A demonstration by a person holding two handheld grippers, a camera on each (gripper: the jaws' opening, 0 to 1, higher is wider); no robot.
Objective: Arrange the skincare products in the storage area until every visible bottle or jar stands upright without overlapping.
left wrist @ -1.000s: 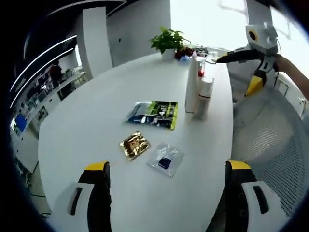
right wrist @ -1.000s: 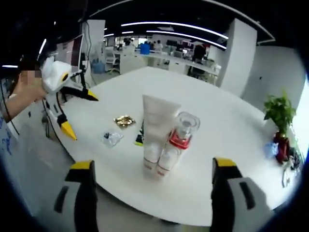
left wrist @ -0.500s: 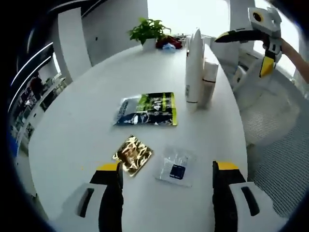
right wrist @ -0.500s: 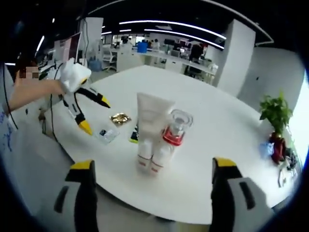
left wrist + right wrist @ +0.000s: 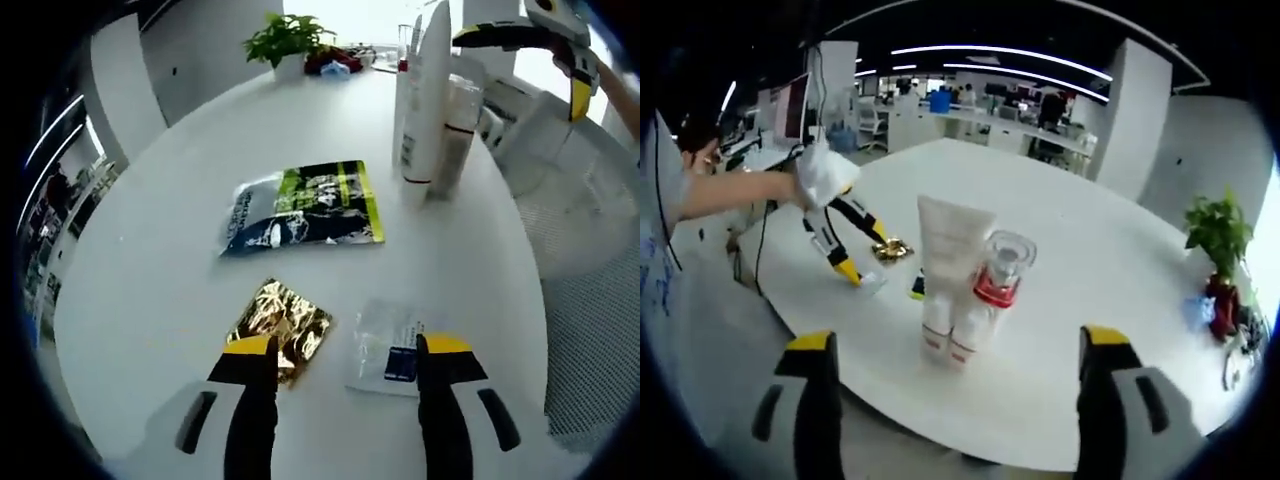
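Hovering lower than a moment ago, the left gripper spreads its jaws over the white table, the gold sachet at one tip and the clear sachet at the other. Beyond them lies the green pouch. The right gripper, jaws also spread, faces the upright white tube and the red-collared bottle touching it, barely shifted.

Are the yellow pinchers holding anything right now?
No, nothing is held. The left gripper hangs open above the gold sachet and the clear sachet. The right gripper is open, short of the standing white tube.
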